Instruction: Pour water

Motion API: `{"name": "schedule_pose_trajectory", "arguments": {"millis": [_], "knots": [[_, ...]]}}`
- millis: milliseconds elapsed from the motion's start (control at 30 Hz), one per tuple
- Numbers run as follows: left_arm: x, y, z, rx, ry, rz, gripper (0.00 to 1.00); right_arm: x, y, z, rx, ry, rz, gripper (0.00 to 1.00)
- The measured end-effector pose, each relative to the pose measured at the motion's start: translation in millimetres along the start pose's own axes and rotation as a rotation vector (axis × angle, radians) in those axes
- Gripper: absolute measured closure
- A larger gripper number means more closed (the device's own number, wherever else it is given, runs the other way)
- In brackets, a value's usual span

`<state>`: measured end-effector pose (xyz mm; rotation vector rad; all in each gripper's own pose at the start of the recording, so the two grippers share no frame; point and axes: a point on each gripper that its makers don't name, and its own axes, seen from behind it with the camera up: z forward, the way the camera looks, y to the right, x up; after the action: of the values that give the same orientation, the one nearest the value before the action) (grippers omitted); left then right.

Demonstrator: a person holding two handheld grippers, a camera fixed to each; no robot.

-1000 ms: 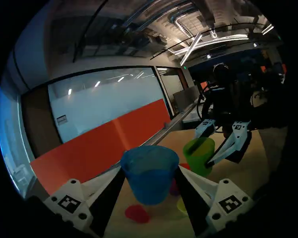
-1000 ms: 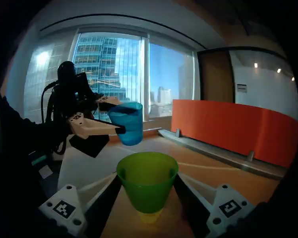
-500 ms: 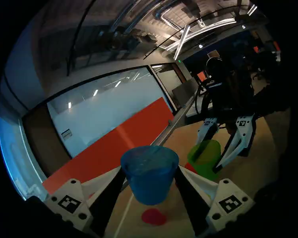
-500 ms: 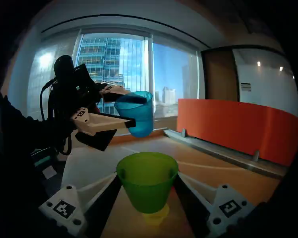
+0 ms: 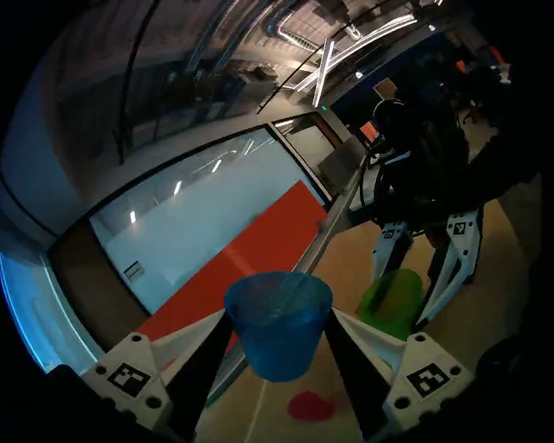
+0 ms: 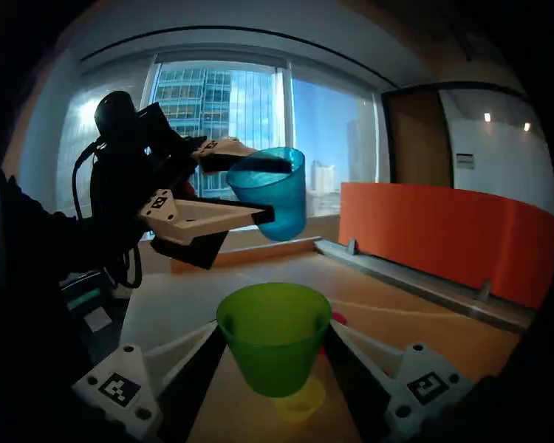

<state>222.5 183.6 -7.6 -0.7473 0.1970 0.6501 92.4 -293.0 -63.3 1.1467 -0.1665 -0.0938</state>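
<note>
Our left tongs [image 5: 278, 317] grip the translucent blue plastic cup [image 6: 273, 196], upper centre; right tongs [image 6: 275, 328] grip the green plastic cup [image 6: 274, 351] (pouring seemingly unstarted).

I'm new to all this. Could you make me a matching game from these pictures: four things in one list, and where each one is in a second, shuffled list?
Things:
1. blue cup
2. green cup
3. red disc
4. orange panel

Places:
A. lying flat on the table
B. between the fingers of the right gripper
C. standing upright along the table's edge
D. between the fingers of the left gripper

Pairs: 1-D, 2-B, 3-A, 4-C.
</note>
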Motion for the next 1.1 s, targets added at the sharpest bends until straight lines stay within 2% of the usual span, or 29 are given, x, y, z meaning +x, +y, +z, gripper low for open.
{"name": "schedule_pose_trajectory", "arguments": {"millis": [833, 1100], "knots": [[16.8, -1.0, 9.9, 0.028, -0.014, 0.235, 0.16, 3.6, -10.4, 12.7, 0.034, 0.005, -0.004, 0.11], [19.7, -0.7, 11.8, 0.036, -0.021, 0.287, 0.16, 3.5, -11.6, 14.0, 0.036, 0.005, -0.006, 0.11]]}}
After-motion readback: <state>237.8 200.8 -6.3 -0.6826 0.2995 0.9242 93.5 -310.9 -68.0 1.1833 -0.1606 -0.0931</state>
